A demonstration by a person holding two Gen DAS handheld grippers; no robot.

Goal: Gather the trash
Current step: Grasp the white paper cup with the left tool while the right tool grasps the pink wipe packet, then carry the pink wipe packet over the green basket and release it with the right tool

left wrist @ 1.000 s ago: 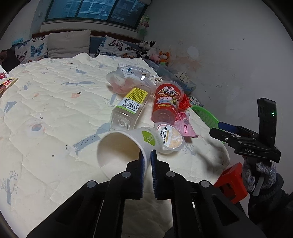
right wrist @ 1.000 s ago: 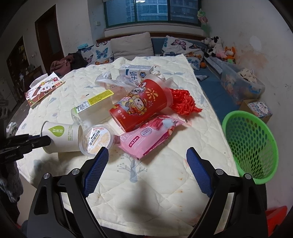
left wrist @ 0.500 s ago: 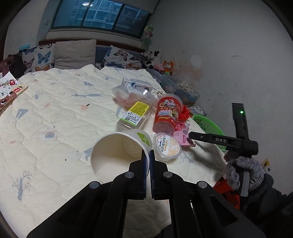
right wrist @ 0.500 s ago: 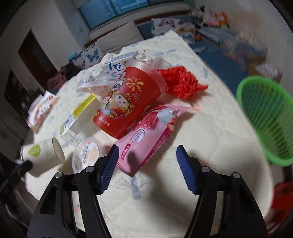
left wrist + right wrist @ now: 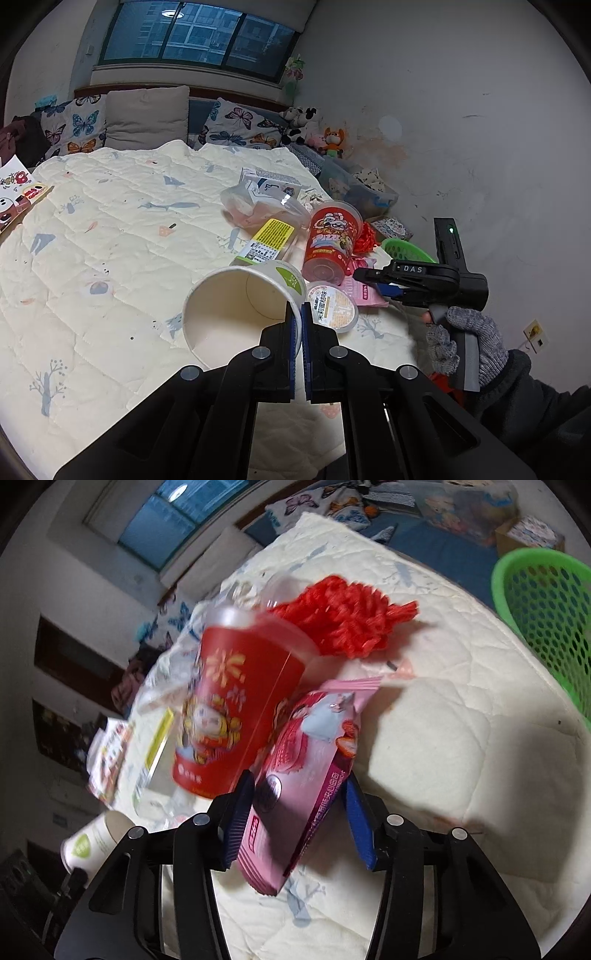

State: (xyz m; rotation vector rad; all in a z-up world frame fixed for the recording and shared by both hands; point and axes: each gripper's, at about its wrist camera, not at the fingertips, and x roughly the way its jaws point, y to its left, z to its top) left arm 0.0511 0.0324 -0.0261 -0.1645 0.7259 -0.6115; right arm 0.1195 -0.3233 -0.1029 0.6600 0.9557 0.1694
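Note:
My left gripper (image 5: 298,306) is shut on the rim of a white paper cup (image 5: 229,310) and holds it on its side just above the quilt. The cup also shows at the lower left of the right wrist view (image 5: 88,845). My right gripper (image 5: 298,779), rolled over, straddles a pink snack packet (image 5: 306,760); its jaws are closing, with the blue pads close on either side of the packet. The left wrist view shows this gripper (image 5: 369,280) in a gloved hand at the bed's right edge, above the packet (image 5: 364,293).
A red printed cup (image 5: 236,709) lies against the packet, with red mesh (image 5: 351,616) behind it. A round lidded tub (image 5: 334,306), a yellow-labelled bottle (image 5: 266,240) and a milk carton (image 5: 269,181) lie nearby. A green basket (image 5: 546,602) stands beside the bed.
My right gripper has moved in over the pink packet, rolled sideways, and its jaws have narrowed around it. My left gripper has lifted the paper cup slightly.

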